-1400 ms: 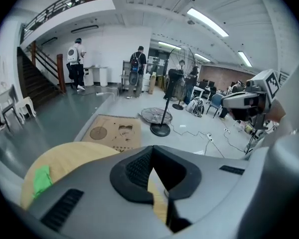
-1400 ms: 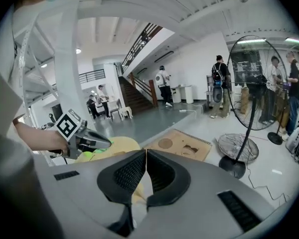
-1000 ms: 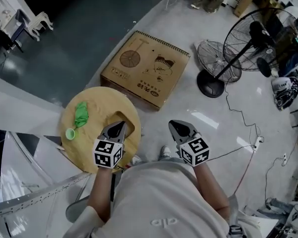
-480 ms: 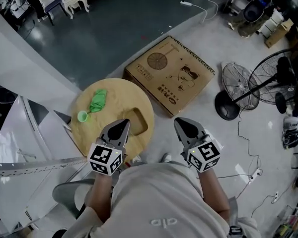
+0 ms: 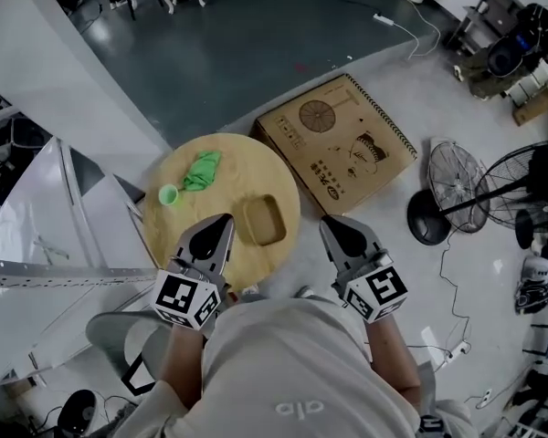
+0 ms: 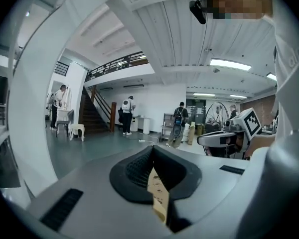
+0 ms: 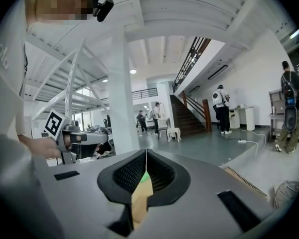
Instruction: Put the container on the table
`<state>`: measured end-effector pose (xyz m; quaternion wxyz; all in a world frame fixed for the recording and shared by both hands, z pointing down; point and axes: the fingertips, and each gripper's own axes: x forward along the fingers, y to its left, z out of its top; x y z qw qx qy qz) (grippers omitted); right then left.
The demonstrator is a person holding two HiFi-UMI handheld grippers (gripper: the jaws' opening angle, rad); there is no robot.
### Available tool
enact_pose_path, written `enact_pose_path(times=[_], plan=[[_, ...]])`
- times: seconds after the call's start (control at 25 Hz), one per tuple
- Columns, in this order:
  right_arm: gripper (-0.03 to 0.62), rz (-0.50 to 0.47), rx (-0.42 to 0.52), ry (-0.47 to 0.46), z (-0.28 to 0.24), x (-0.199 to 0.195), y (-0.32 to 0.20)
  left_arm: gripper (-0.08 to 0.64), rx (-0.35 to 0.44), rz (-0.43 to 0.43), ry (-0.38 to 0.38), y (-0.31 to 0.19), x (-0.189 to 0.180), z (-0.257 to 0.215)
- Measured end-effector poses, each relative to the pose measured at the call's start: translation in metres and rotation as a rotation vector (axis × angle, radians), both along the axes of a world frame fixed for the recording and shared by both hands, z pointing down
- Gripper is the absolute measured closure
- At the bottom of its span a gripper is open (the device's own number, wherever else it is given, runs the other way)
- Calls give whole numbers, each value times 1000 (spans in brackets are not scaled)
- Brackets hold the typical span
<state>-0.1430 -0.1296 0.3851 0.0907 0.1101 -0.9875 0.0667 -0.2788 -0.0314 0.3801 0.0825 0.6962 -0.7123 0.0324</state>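
A shallow tan rectangular container (image 5: 262,220) rests on the round wooden table (image 5: 217,199), near its right edge. My left gripper (image 5: 221,224) hovers over the table's near edge, just left of the container and apart from it, with its jaws shut and empty. My right gripper (image 5: 332,226) is held beside the table over the floor, also shut on nothing. In the left gripper view the shut jaws (image 6: 152,154) point out level across the room. The right gripper view shows the same for its jaws (image 7: 146,158).
A green cloth (image 5: 202,171) and a small green cup (image 5: 168,194) lie on the table's far left part. A flat cardboard box (image 5: 347,144) lies on the floor beyond the table. Standing fans (image 5: 457,190) and cables are at the right. White metal framing (image 5: 64,272) stands left.
Both grippers have risen and tipped up toward level, staying shut. The left gripper no longer overlaps the container, which now shows whole on the table. The head view has shifted.
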Motion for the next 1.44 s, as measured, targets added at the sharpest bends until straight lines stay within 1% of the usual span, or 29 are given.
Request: enact_pose_path(times=[0.12, 0.32, 0.48, 0.56, 0.64, 0.8, 1.04, 1.2, 1.32, 1.44], plan=[[560, -33, 7, -1, -2, -6, 5, 543, 21, -38, 9, 6, -4, -6], [560, -59, 18, -6, -3, -14, 11, 544, 42, -66, 19, 11, -8, -8], [560, -80, 38, -2, -2, -18, 19, 545, 33, -66, 20, 15, -10, -3], [561, -92, 55, 10, 0, -20, 23, 545, 41, -65, 40, 16, -12, -3], [561, -91, 55, 14, 2, -23, 24, 545, 44, -64, 51, 17, -14, -3], [561, -82, 48, 20, 2, -24, 25, 545, 31, -47, 33, 16, -15, -2], [561, -61, 42, 23, 4, -20, 24, 545, 38, -58, 59, 19, -19, -2], [561, -52, 31, 25, 5, -15, 24, 545, 44, -39, 63, 18, -13, -3], [561, -50, 27, 27, 5, -15, 24, 545, 64, -22, 93, 17, -12, -6], [561, -45, 23, 29, 5, -14, 22, 545, 86, -28, 139, 16, -13, -11]])
